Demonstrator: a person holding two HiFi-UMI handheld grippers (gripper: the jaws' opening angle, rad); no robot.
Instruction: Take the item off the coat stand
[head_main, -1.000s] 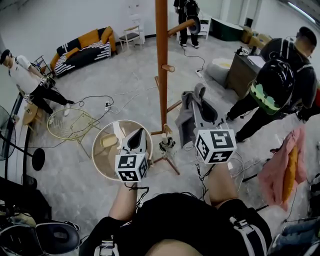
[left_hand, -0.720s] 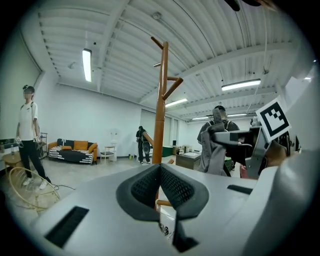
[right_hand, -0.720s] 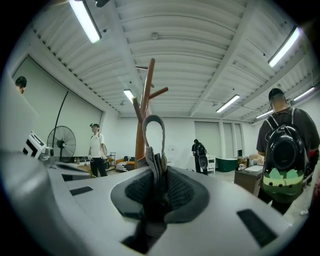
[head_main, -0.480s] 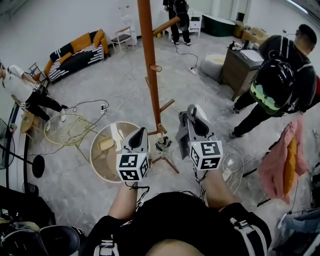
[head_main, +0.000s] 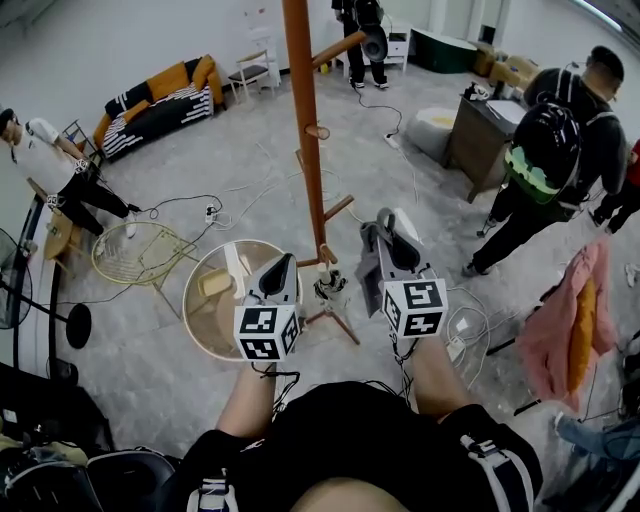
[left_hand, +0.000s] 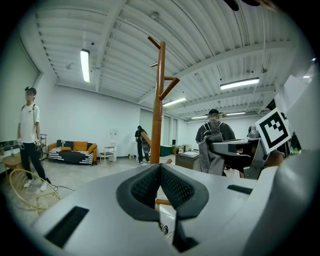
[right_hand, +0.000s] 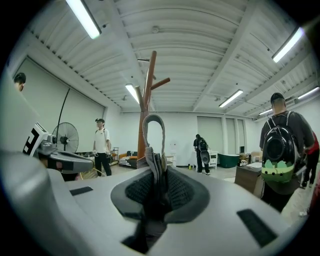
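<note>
The right gripper (right_hand: 156, 200) is clenched on a grey garment (right_hand: 153, 167). The cloth is pressed between the two dark pads (right_hand: 187, 192), and its hanging loop (right_hand: 153, 131) stands up above the fingertips. In the head view the grey garment (head_main: 368, 258) is seen hanging down at the left side of the right gripper (head_main: 383, 232). It is apart from the coat stand (head_main: 305, 140), so it is already off the pegs. The brown post of the stand is found beyond the fingers and a little to the left of them, between the two grippers. The left gripper (left_hand: 160, 172) is closed, with its pads pressed together at the tips, and nothing is held between them. The coat stand (left_hand: 158, 100) is seen straight ahead of these fingertips. In the head view a round table (head_main: 205, 325) is seen just under and to the left of the left gripper (head_main: 283, 268). A person with a black backpack (head_main: 560, 140) is standing well apart, to the right of the right fingers.
</note>
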